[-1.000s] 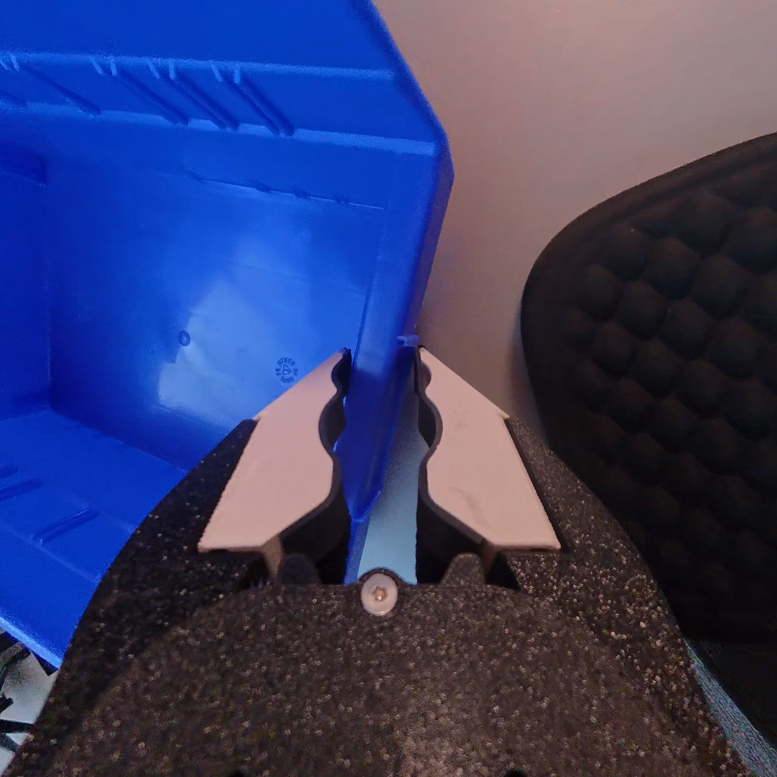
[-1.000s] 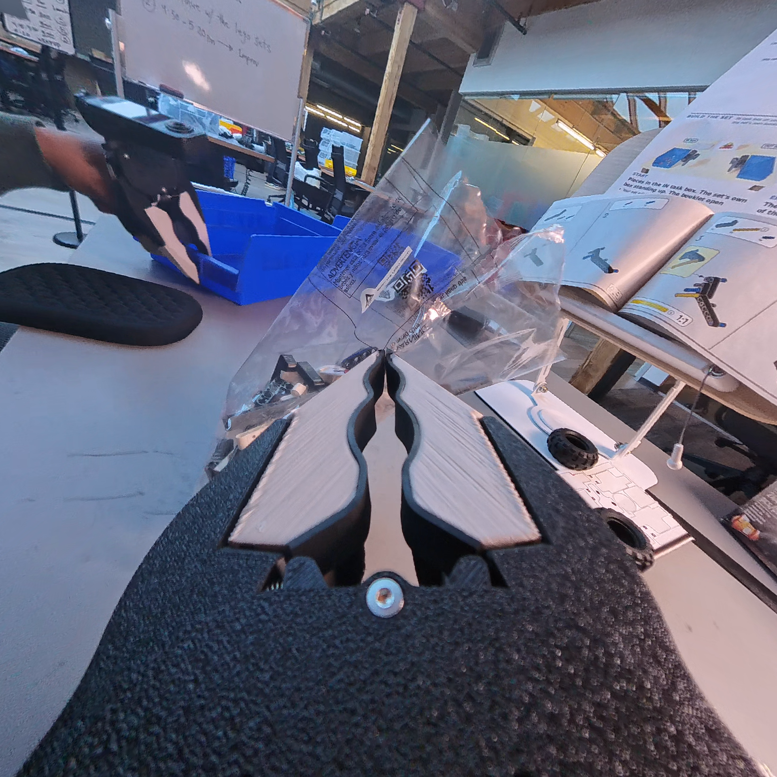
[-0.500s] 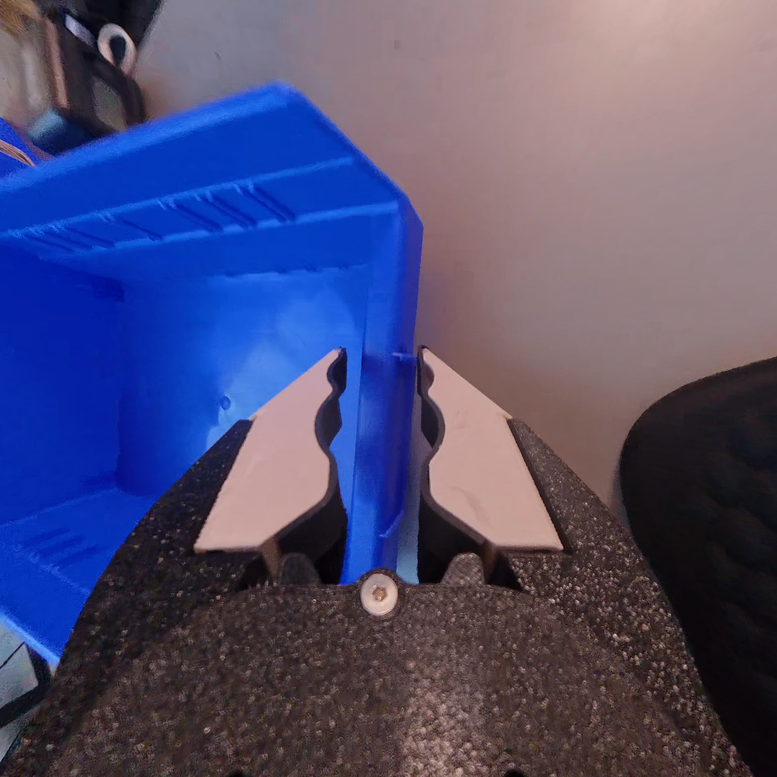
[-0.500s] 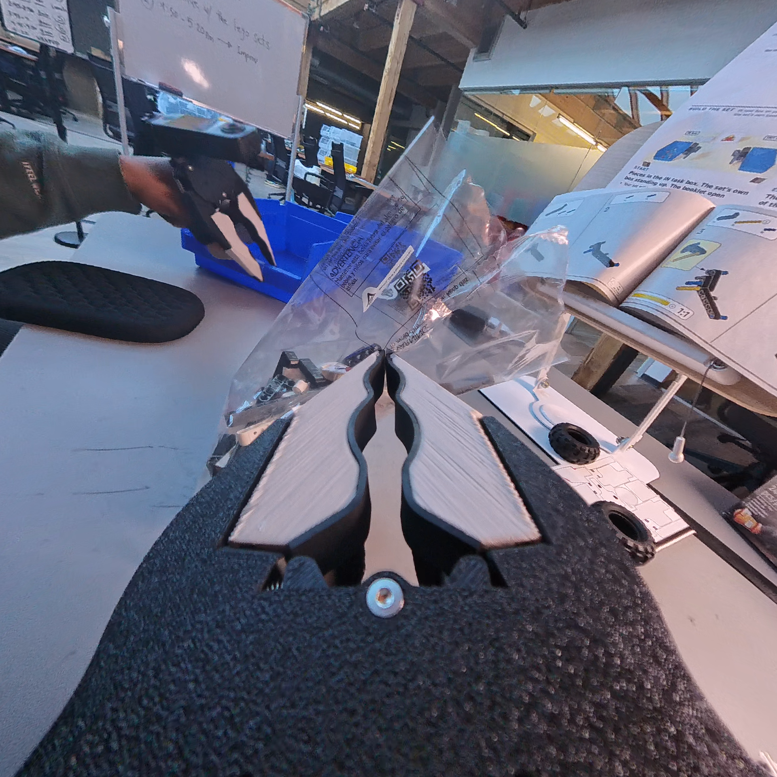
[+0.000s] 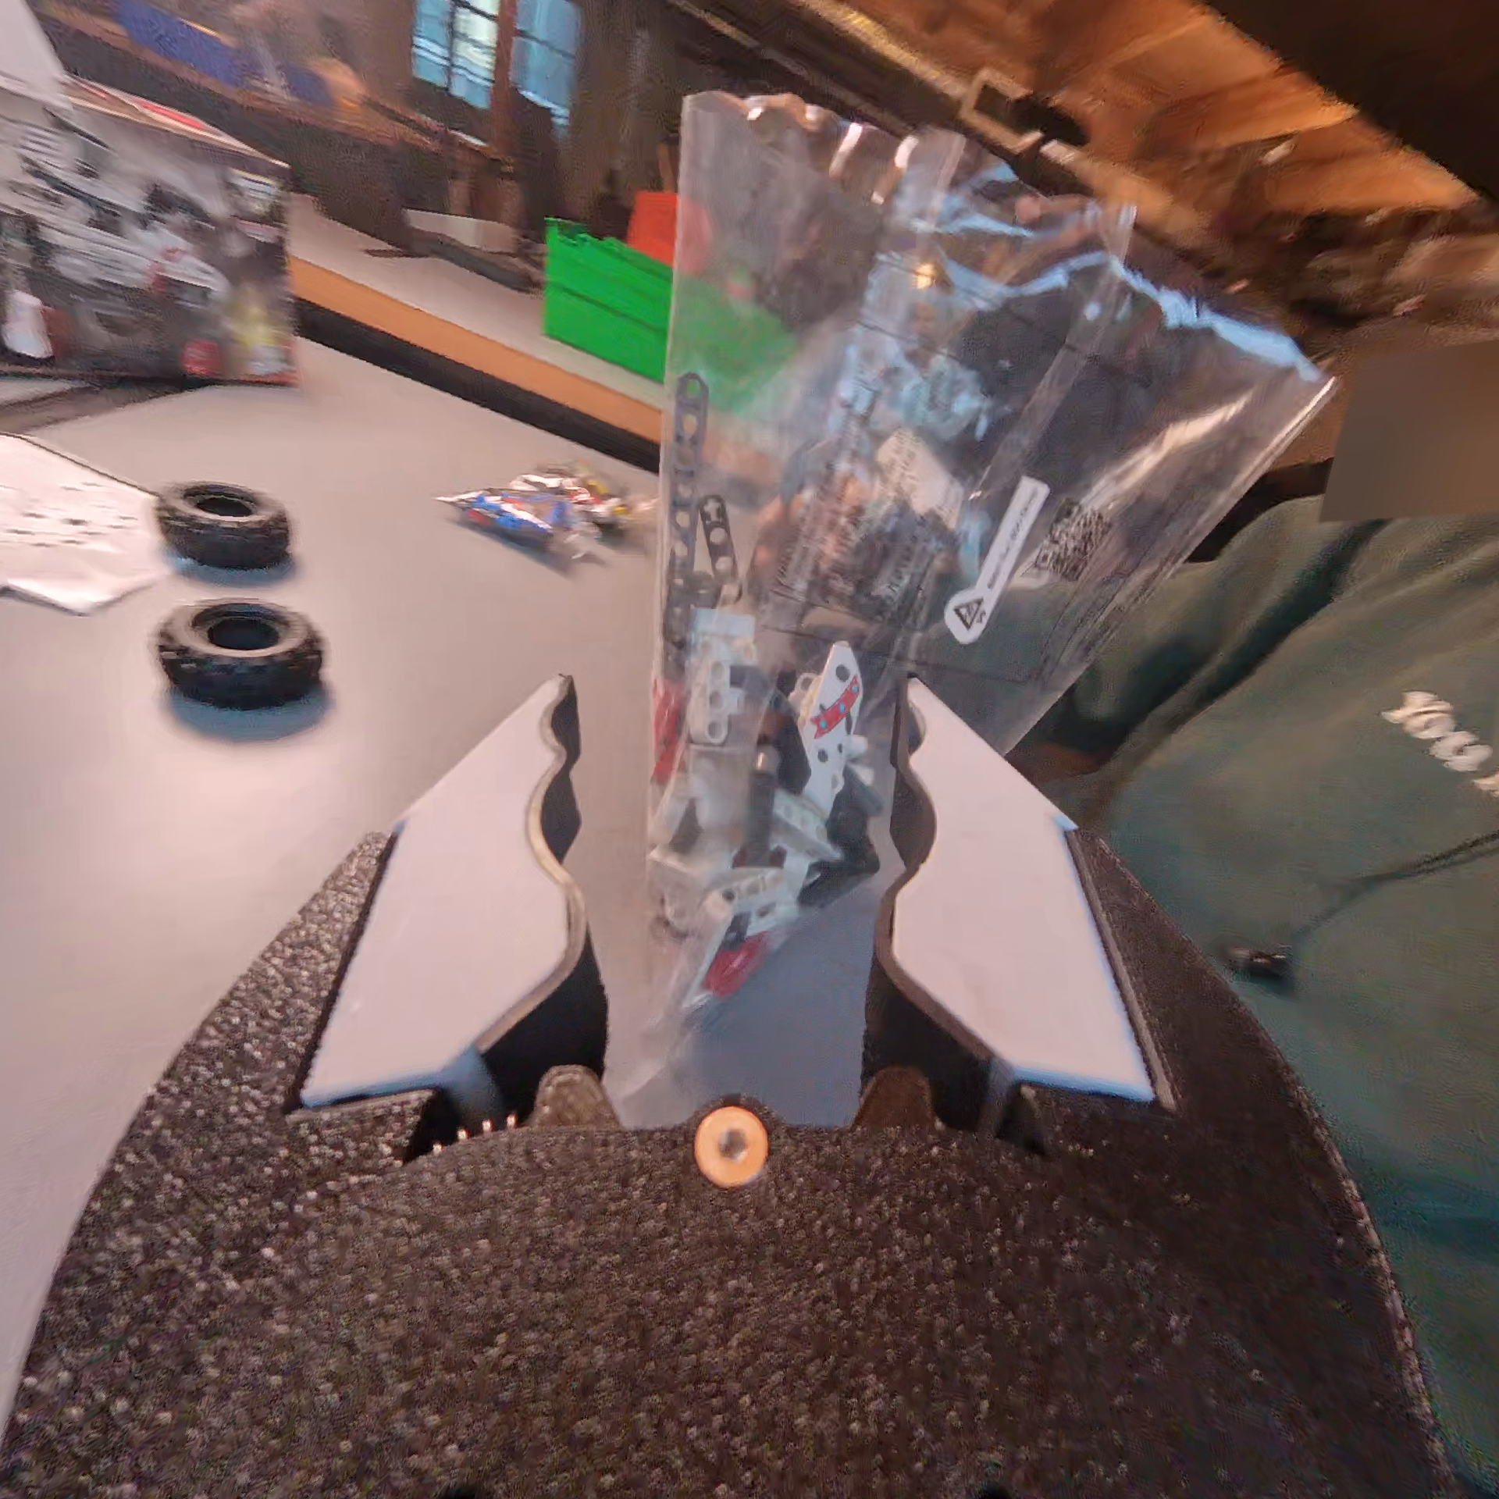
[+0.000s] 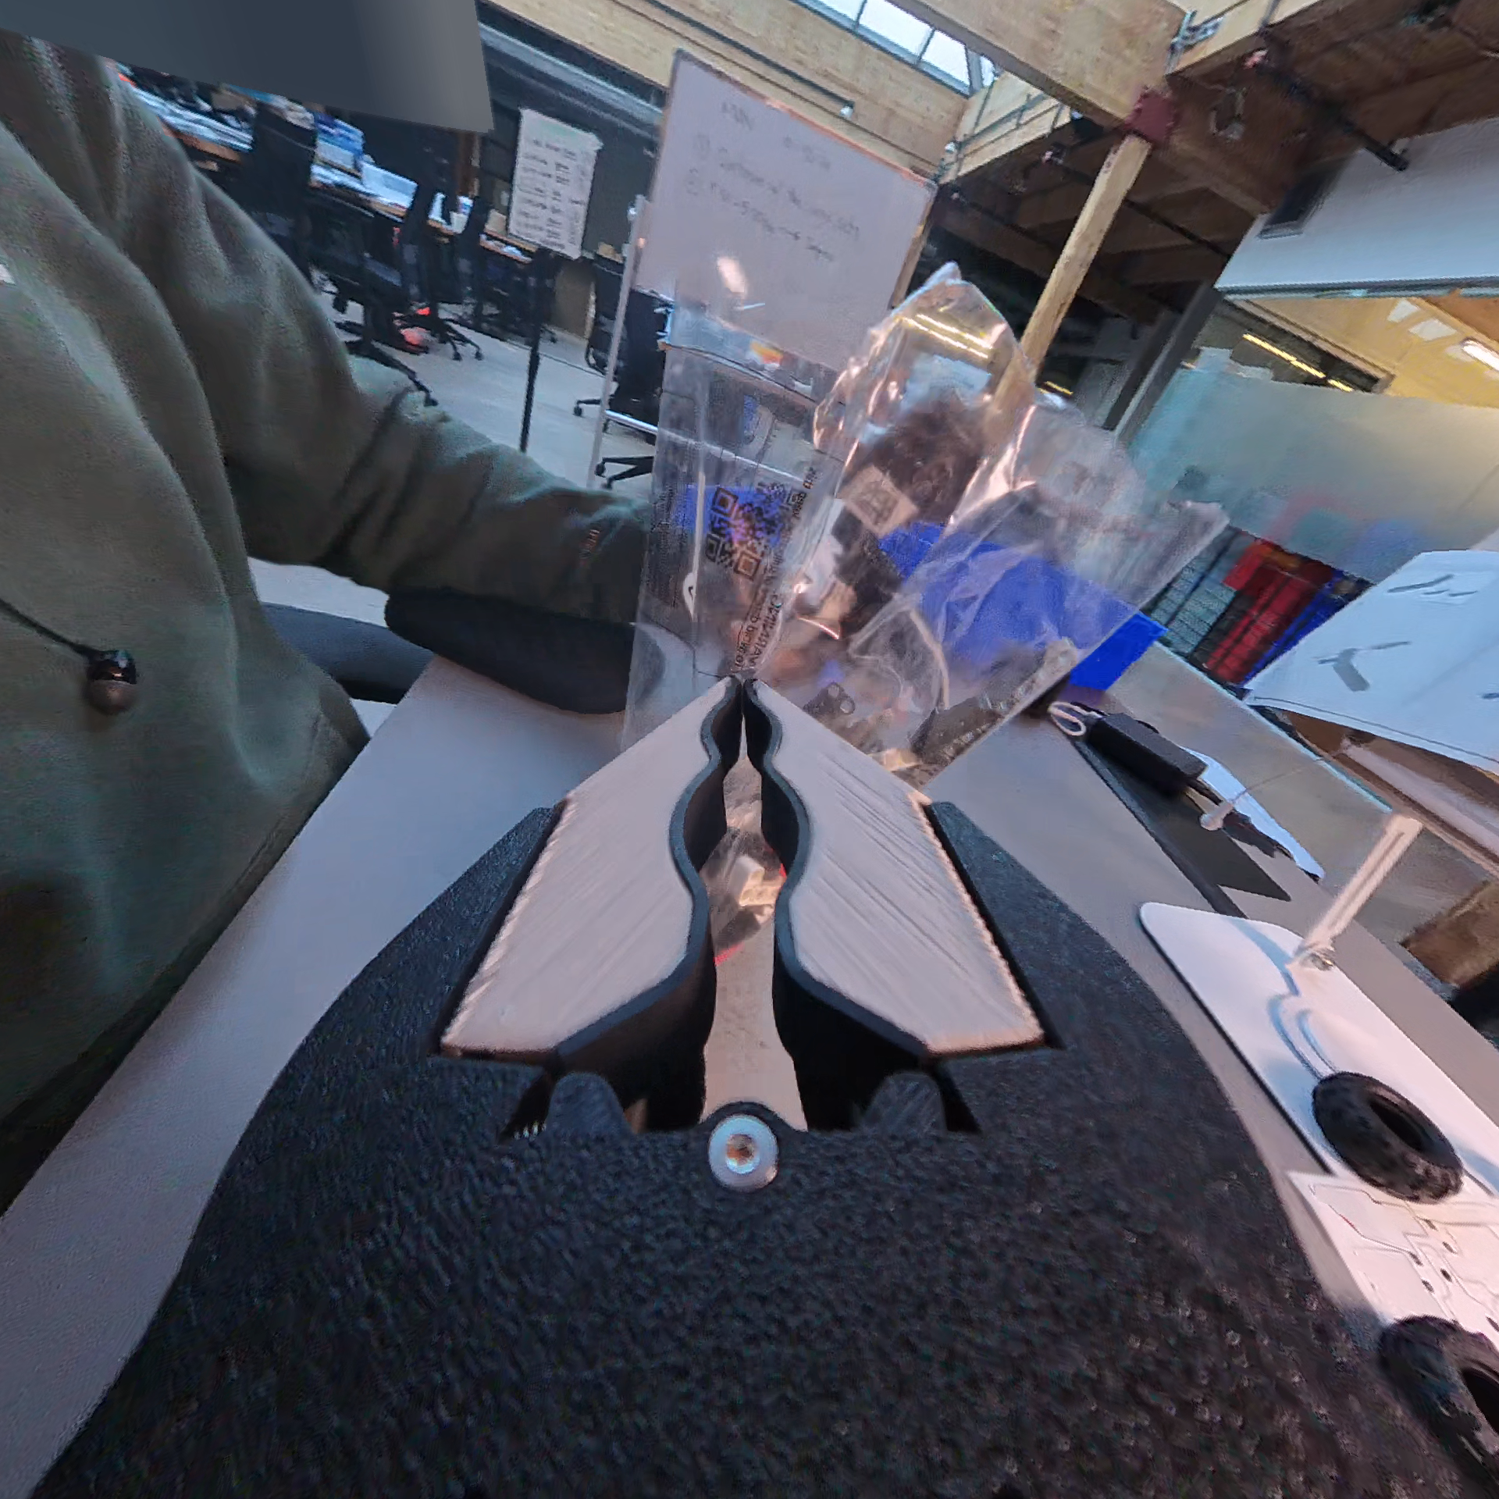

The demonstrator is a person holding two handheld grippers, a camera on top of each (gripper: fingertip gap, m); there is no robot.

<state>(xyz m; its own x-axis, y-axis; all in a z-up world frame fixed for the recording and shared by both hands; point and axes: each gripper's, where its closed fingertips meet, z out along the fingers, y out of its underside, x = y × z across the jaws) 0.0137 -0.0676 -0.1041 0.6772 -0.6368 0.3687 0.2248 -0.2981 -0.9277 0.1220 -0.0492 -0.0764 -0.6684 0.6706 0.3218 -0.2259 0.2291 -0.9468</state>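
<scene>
Now right gripper (image 6: 742, 689) pinches clear bag (image 6: 852, 519) of small parts (image 5: 754, 811).

The small loose building pieces (image 5: 754, 819) heaped low in the clear plastic bag (image 5: 933, 454) blur together. Beyond that bag, the colourful foil wrappers (image 5: 543, 503) and printed cardboard box (image 5: 146, 268) are smeared. The lowest black rubber tyre (image 6: 1460, 1379), right of the bag, is cut off by the frame edge.

clear bag (image 5: 933, 454), black tyres (image 5: 239, 651), green bin (image 5: 604, 312)
</scene>
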